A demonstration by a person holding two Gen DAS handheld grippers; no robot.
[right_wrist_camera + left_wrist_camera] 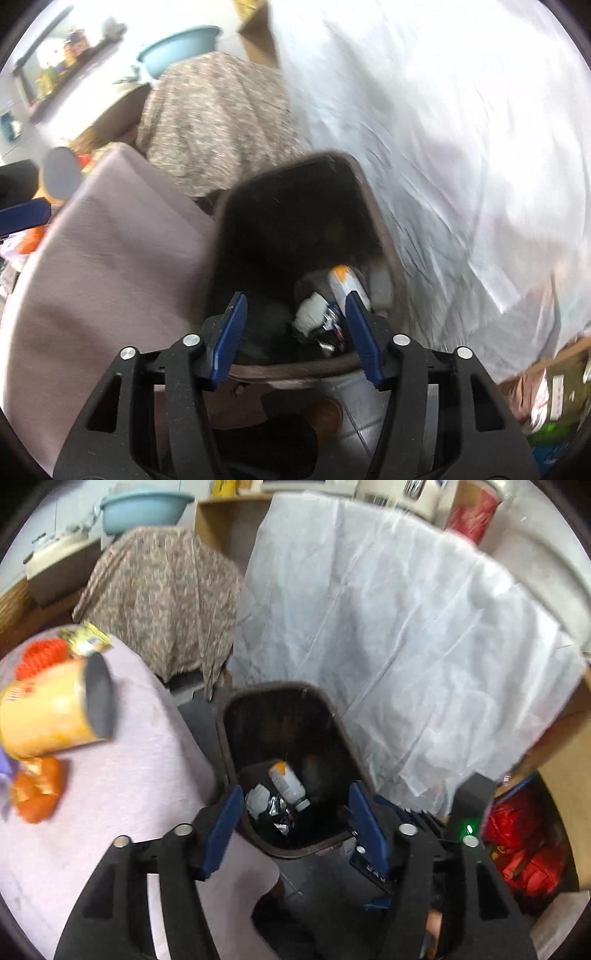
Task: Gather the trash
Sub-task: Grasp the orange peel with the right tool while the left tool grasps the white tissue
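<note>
Left gripper (295, 823) hung over the near rim of the trash bin (236, 705), blue fingers (221, 830) spread apart, nothing between them. Right gripper (295, 332) was likewise above the bin's near rim (295, 369), fingers (229, 339) wide apart and empty; that view was motion-blurred.

Inside the bin, at the bottom: a white bottle with an orange end (286, 784), a smaller white container (256, 799) beside it, and crumpled foil wrapper (279, 812) touching both.

Left of the bin stood a table under a pinkish cloth (122, 794). On it, well apart from the bin: a yellow canister (48, 716) lying on its side, an orange wrapper (37, 794) just beside it, and an orange ridged item (40, 657) behind.

Behind and to the right of the bin hung a white sheet (406, 646); behind-left, a floral cloth (166, 602).
</note>
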